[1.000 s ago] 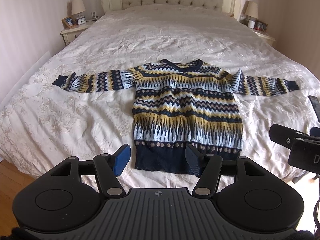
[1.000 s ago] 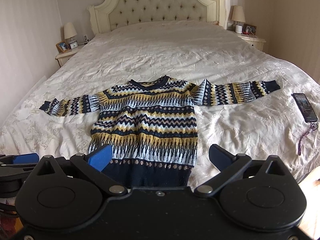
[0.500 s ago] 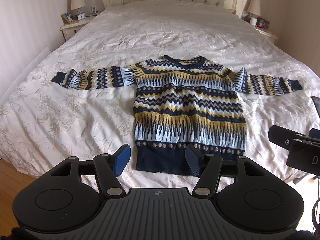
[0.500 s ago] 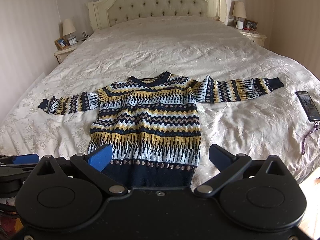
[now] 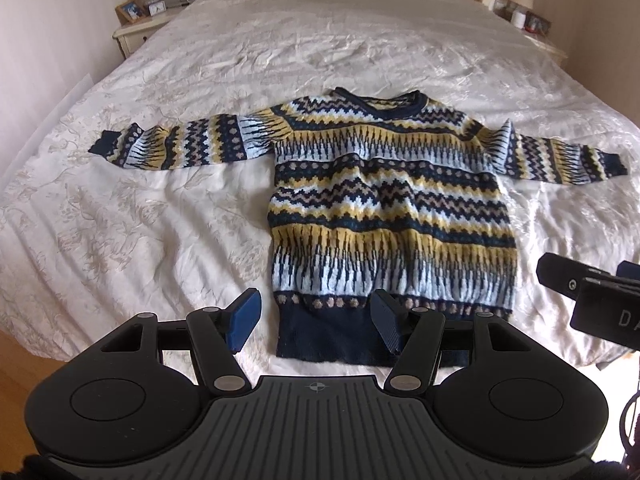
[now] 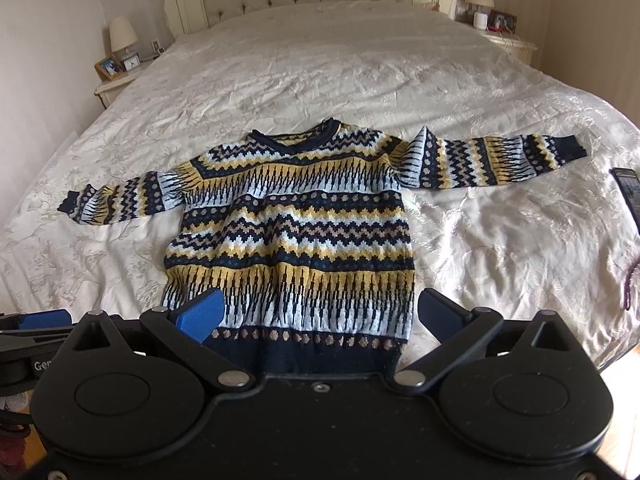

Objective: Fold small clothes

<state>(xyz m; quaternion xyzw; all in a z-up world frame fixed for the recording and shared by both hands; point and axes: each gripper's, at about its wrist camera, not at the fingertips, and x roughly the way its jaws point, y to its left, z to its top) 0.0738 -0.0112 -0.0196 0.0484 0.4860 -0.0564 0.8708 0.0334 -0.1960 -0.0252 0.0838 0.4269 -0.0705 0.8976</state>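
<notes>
The patterned knit sweater [image 5: 390, 216] lies flat, front up, on the white bedspread [image 5: 160, 208], sleeves stretched out to either side and its navy hem nearest the foot of the bed. Nothing is folded yet.

The main risk is the soft, wrinkled bedspread: a low pinch at the hem or a cuff could catch the cover along with the knit and drag both. A loose knit also sags, so lifting one corner alone may skew the body and leave a crooked fold. A phone [image 6: 629, 192] lies on the bed just beyond the right sleeve's cuff and could be swept if that sleeve is swung carelessly.

The left gripper [image 5: 316, 322] has its jaws spread wide, holding nothing; it appears to hover above the hem's left corner, though contact is hard to judge. The right gripper [image 6: 320, 316] is wider still, empty, straddling the hem's width.
</notes>
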